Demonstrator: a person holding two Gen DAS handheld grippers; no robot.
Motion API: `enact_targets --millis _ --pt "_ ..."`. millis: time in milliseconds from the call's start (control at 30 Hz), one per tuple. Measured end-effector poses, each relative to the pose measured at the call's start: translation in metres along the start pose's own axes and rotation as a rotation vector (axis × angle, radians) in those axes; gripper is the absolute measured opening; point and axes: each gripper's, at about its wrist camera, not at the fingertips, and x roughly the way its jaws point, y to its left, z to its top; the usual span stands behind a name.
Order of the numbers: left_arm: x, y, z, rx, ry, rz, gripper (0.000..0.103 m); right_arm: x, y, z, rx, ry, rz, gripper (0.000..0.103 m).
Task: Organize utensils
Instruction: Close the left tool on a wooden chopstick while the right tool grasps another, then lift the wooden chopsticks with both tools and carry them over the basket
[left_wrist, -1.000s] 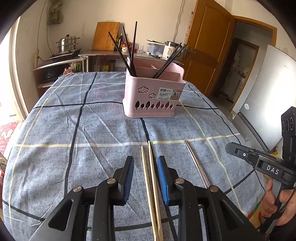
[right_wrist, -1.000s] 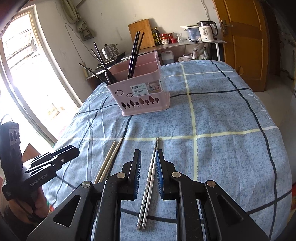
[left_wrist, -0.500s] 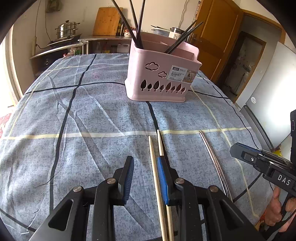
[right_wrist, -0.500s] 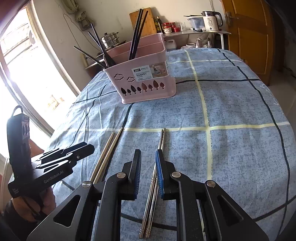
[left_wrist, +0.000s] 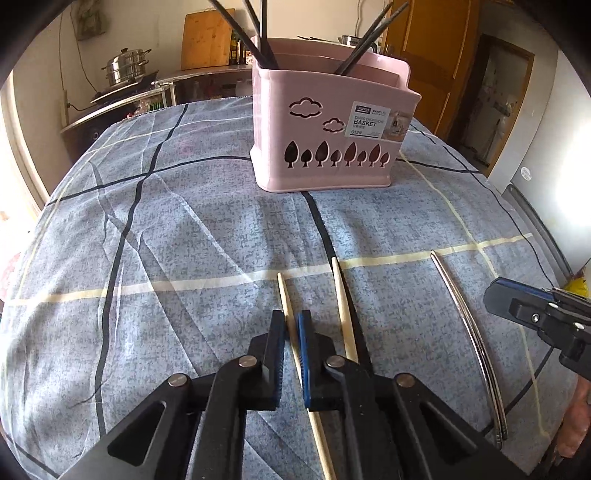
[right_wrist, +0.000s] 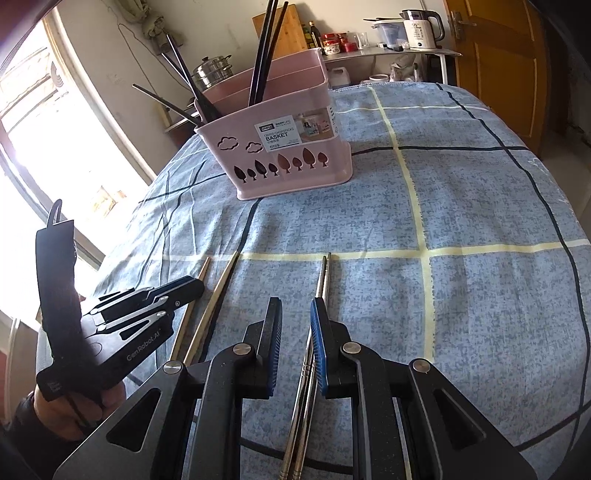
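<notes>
One wooden chopstick (left_wrist: 289, 325) in left gripper (left_wrist: 291, 343)

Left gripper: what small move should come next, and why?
Probably lift a little and check the hold. The left gripper is shut on one wooden chopstick, while its partner lies outside the fingers on the tablecloth. The pink basket stands farther ahead.

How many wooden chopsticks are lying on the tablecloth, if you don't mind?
2: one wooden chopstick sits between the left gripper's fingers; the second wooden chopstick lies just right of it.
</notes>
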Motion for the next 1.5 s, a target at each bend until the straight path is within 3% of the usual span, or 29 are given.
enact_targets --millis 433,667,900,1033,1233,1500 --pt "-0.016 0.069 -0.002 -0.140 -0.006 0.064 0.004 0.058 0.045 0.026 -0.043 0.105 0.057 0.016" --pt "-0.018 0.092 0.004 -0.192 0.003 0.035 0.005 0.089 0.063 0.037 -0.068 0.162 0.008 0.016" --pt "-0.002 0.090 0.021 -0.125 0.061 0.035 0.006 0.099 0.079 0.042 -0.146 0.184 -0.097 0.013" --pt "0.007 0.086 0.032 -0.083 0.074 0.043 0.006 0.104 0.084 0.041 -0.172 0.180 -0.134 0.007" --pt "0.008 0.085 0.037 -0.071 0.081 0.049 0.005 0.097 0.075 0.044 -0.127 0.170 -0.075 0.004" --pt "-0.033 0.076 0.056 -0.085 -0.037 0.004 0.004 0.053 0.074 0.062 -0.108 0.059 -0.002 0.004"
